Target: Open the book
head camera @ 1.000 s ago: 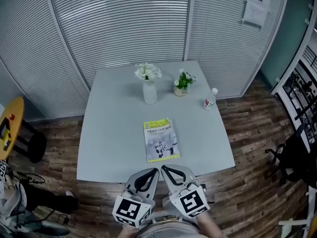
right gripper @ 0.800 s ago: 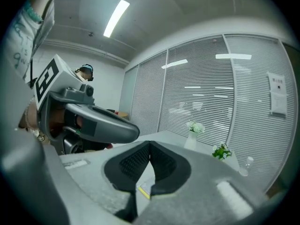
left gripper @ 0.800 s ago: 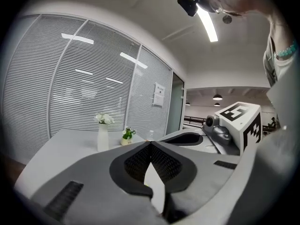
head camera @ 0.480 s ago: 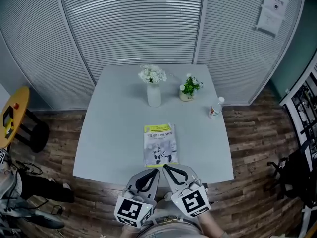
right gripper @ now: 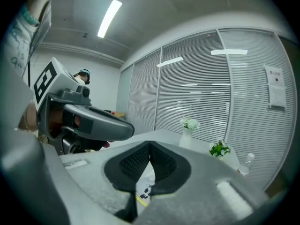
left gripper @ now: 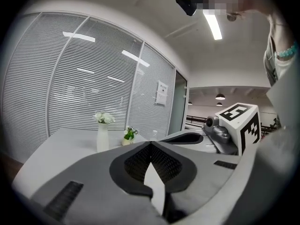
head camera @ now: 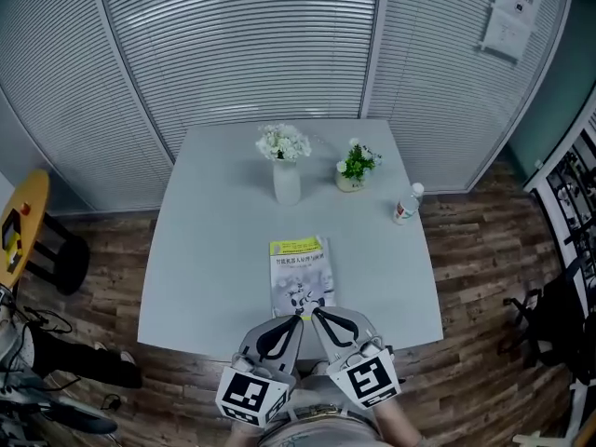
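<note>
A closed book [head camera: 301, 274] with a yellow-green and white cover lies flat near the front of the pale grey table [head camera: 205, 259]. My left gripper [head camera: 297, 319] and right gripper [head camera: 315, 313] sit side by side at the table's front edge, tips just short of the book's near edge. Both are shut with nothing between the jaws. In the left gripper view the left gripper [left gripper: 150, 143] has its jaws meeting, with the right gripper's marker cube [left gripper: 239, 123] beside it. In the right gripper view the right gripper [right gripper: 150, 143] is shut too, and a corner of the book [right gripper: 144, 191] shows under the jaws.
At the table's far side stand a white vase of white flowers [head camera: 286, 168] and a small potted plant [head camera: 354, 166]. A plastic bottle [head camera: 404, 205] stands near the right edge. Slatted blinds [head camera: 233, 45] stand behind the table. A yellow stool [head camera: 20, 226] is at the left on the wooden floor.
Both grippers have moved forward together toward the book, their tips now almost at its near edge. Both stayed shut. The book has not moved.
</note>
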Tool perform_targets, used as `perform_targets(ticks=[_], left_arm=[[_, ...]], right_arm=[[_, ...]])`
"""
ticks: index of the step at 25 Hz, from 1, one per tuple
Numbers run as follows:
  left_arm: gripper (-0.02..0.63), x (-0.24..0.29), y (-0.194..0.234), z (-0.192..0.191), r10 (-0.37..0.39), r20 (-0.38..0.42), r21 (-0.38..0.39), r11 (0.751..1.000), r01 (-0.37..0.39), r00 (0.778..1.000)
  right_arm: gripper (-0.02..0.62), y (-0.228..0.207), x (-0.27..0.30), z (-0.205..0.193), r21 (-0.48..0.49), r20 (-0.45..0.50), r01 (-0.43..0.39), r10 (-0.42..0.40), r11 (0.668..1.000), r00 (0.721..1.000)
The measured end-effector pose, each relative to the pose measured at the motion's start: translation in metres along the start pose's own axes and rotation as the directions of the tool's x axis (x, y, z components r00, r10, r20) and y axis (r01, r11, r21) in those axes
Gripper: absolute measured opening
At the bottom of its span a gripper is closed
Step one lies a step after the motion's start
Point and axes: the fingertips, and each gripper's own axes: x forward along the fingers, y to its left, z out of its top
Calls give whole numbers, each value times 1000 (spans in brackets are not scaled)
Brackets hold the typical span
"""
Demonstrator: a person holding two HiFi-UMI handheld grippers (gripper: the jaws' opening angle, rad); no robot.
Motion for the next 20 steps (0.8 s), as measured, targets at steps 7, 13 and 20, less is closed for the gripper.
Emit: perform_targets(ticks=[7,13,20], left_arm=[[-3,16,24,13,-83,16,21,996,83,996],[-2,20,61,17,-118,9,31,993,117,993],[-2,20,112,20,-155,-5,19,988,155,988]], right_arm=[[2,-12,26,-4,16,-19,54,-54,998,998],[2,-9,65,5,16,-48,75,-75,997,996],[2,-2,112,13,-1,-69,96,-96,995,993]])
